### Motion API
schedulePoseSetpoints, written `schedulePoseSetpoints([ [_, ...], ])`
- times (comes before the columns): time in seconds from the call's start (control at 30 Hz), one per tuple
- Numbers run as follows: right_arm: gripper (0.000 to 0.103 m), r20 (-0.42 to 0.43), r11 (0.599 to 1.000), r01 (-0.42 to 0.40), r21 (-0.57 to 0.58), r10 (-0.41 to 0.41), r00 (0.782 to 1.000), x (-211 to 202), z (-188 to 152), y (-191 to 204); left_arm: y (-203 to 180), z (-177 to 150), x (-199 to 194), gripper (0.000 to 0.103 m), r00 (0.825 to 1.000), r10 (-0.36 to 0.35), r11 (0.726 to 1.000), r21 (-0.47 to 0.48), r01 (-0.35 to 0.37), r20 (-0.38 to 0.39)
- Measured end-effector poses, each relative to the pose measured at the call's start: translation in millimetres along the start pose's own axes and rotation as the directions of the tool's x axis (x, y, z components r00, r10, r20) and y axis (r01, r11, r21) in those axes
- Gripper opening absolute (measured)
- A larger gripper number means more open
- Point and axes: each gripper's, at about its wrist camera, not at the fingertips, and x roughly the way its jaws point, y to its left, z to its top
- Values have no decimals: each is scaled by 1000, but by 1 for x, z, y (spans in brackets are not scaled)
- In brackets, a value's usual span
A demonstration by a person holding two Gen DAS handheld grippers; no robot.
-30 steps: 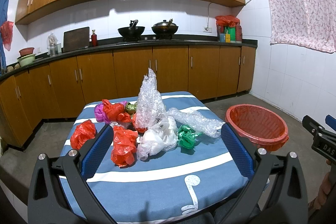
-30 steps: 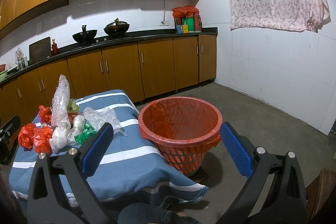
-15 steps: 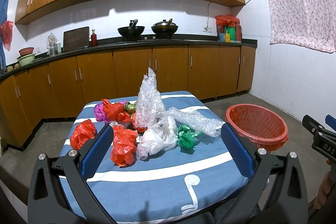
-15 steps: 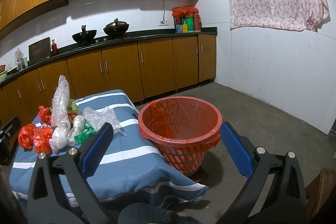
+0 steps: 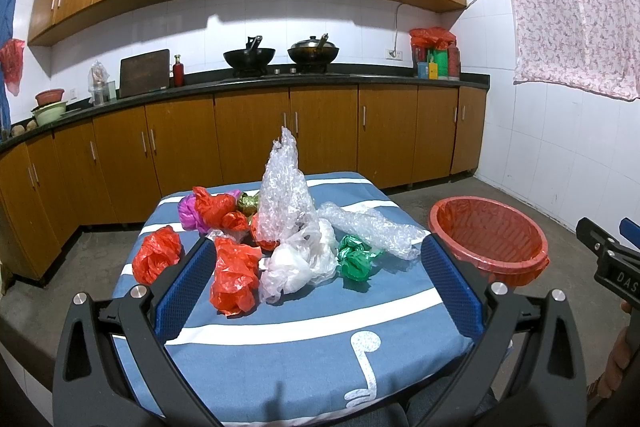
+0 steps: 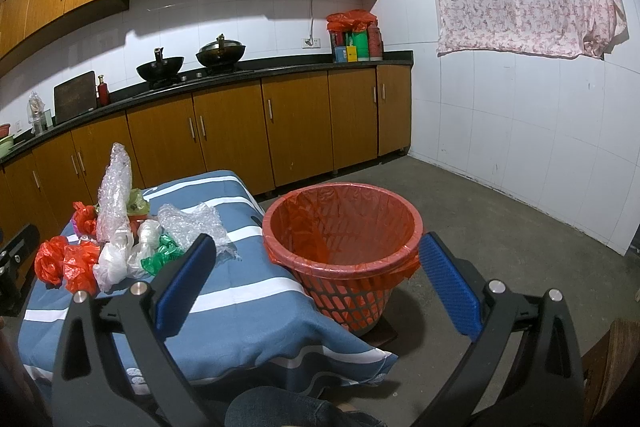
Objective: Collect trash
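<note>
The left gripper [image 5: 316, 291] hangs wide open and empty in front of the table [image 5: 304, 351], squared up to the trash heap, which looks like staging for a first pick. The right gripper [image 6: 316, 287], equally spread and holding nothing, faces the red basket [image 6: 344, 247] standing on the floor just beside the table, probably marking the drop spot. The heap is all soft film: a crumpled red bag [image 5: 234, 281] nearest the left jaws, a cloudy white bag [image 5: 298, 265], a knotted green scrap [image 5: 354, 257] and a stiff upright cone of bubble wrap [image 5: 284, 199] (likely springy). The basket is latticed plastic with a thin red liner.
</note>
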Motion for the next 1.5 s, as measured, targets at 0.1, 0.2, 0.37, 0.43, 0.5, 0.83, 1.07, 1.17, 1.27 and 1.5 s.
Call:
schedulePoseSetpoints([
  [0.1,99,-1,1000,0,1,0,1000,0,5,-6,-5,3,-5,101,1000,1,1000,0,-1,-1],
  [0.2,99,-1,1000,0,1,0,1000,0,5,-6,-8,0,-4,101,1000,3,1000,-3,-3,-3],
  [0.37,99,-7,1000,0,3,0,1000,2,8,-9,-6,-12,3,101,1000,14,1000,-2,-14,-17],
  [0.43,99,-9,1000,-1,4,1,1000,0,7,-12,-3,-14,4,101,999,19,1000,-5,-19,-32],
  [0.5,99,-17,1000,-7,8,7,1000,4,6,-16,4,-15,8,101,999,26,1000,-12,-27,-47],
  [0.83,99,-91,998,-52,32,55,994,38,-4,4,77,-23,42,101,972,166,979,-87,-182,-166],
  [1.07,99,-155,985,-170,1,168,974,86,3,47,160,-21,76,101,925,304,928,-146,-342,-229],
  [1.17,93,-175,978,-205,-27,198,965,105,5,66,180,-26,93,101,908,322,918,-145,-369,-269],
  [1.27,87,-202,968,-242,-67,224,953,128,7,94,201,-35,116,101,893,306,918,-144,-369,-330],
  [1.5,77,-265,945,-297,-138,254,930,178,10,137,209,-42,152,100,875,294,929,-100,-356,-386],
])
